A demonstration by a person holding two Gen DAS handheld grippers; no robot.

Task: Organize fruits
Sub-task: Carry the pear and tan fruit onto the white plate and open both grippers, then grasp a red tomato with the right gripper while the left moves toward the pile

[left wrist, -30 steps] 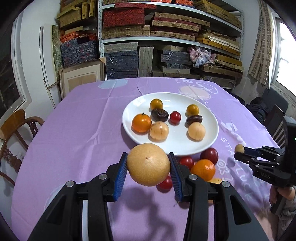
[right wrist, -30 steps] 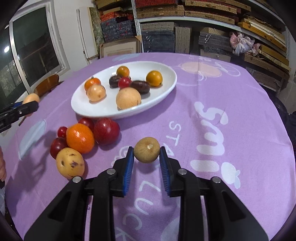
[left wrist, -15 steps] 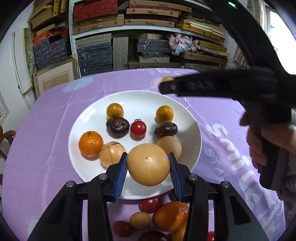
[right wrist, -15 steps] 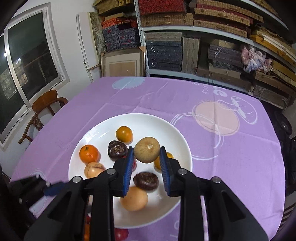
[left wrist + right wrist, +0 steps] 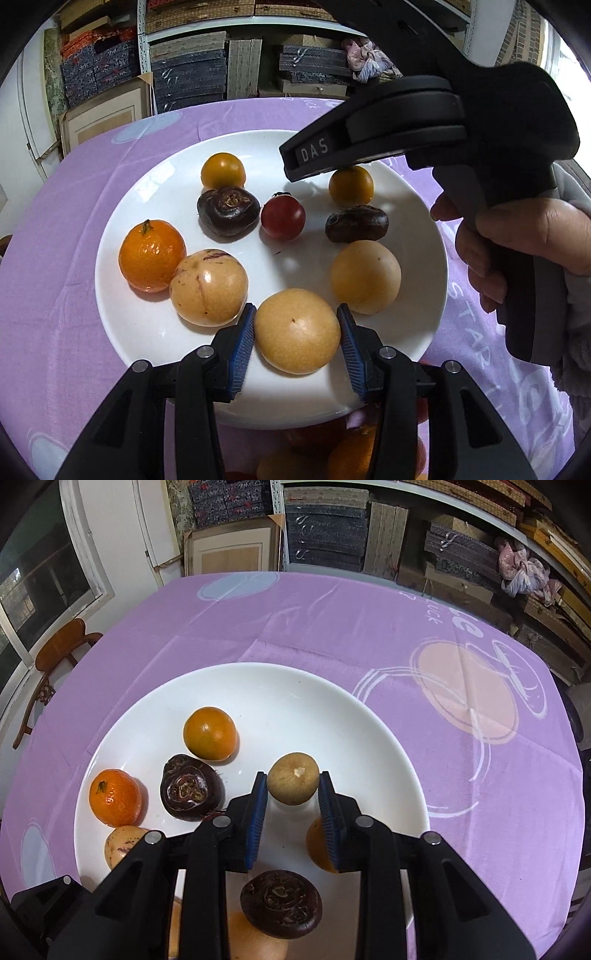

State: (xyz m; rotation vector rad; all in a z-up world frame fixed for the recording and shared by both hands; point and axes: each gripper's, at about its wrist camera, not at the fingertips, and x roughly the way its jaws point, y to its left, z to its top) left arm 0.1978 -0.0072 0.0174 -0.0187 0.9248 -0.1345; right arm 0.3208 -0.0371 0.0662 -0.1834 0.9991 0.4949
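I've brought both grippers in over the plate [image 5: 125,317]. Left gripper [image 5: 297,345] jaws have just been easing open around the pear [image 5: 297,330], low at 6 o'clock. Right gripper [image 5: 293,801] clamps the small brown fruit [image 5: 293,778] above plate centre. Both drops look imminent.

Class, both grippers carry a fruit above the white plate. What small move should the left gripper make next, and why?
Probably open a little wider. The left gripper has just been opening; the pale round fruit between its pads sits low over the white plate, in a free gap.
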